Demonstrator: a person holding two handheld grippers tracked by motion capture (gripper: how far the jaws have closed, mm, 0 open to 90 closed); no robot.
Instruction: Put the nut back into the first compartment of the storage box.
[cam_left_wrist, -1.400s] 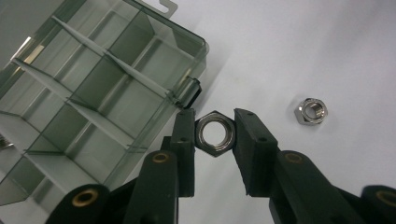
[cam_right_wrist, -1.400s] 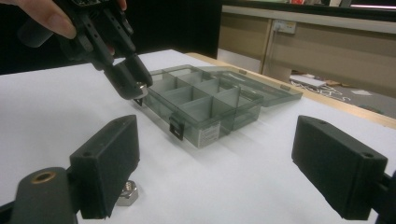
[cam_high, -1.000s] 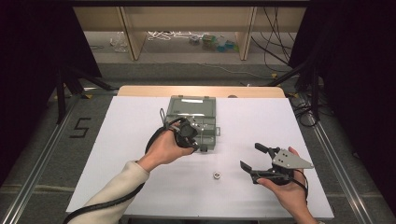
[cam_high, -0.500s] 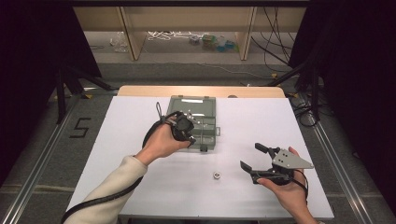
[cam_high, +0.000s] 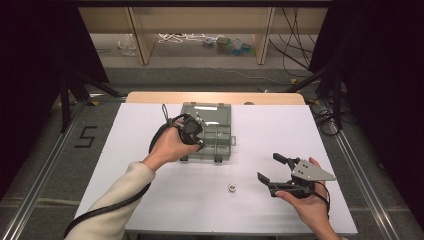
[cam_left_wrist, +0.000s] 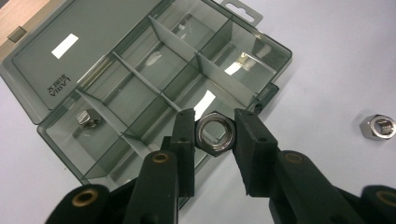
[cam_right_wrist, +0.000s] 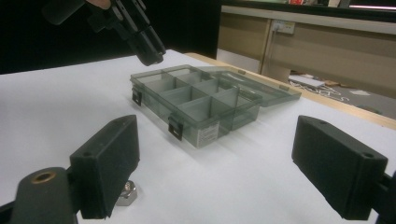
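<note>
Transport of 1 hex nut (cam_left_wrist: 214, 132) is, in our judgement, the step in hand. We find the left gripper (cam_left_wrist: 214, 135) clamped on that nut, 1 pad on each of 2 opposite flats, with the bore facing the camera. The nut hangs above the near edge of the compartment box (cam_left_wrist: 140, 84), which lies open on the white table (cam_high: 150, 200) with its lid folded flat toward 11 o'clock in the left gripper view.

From the high view, the left gripper (cam_high: 192, 131) sits over the box's left half, at about 10 o'clock from the table's centre. The right gripper (cam_high: 272, 170) rests at about 4 o'clock with its jaws spread wide and nothing between them.

We count 2 small metal pieces already lodged: 1 in the cell at 9 o'clock (cam_left_wrist: 87, 118), 1 in the cell at 2 o'clock (cam_left_wrist: 243, 58). A second hex nut (cam_left_wrist: 377, 127) lies loose on the table, clear of the box, at 3 o'clock of the held nut; the high view places it (cam_high: 232, 187) between box and right gripper.

We judge the next move calls for carrying the held nut over a chosen cell, lowering it inside the dividers, then parting the pads. Which cell is intended we cannot tell. The loose nut remains to be collected.
</note>
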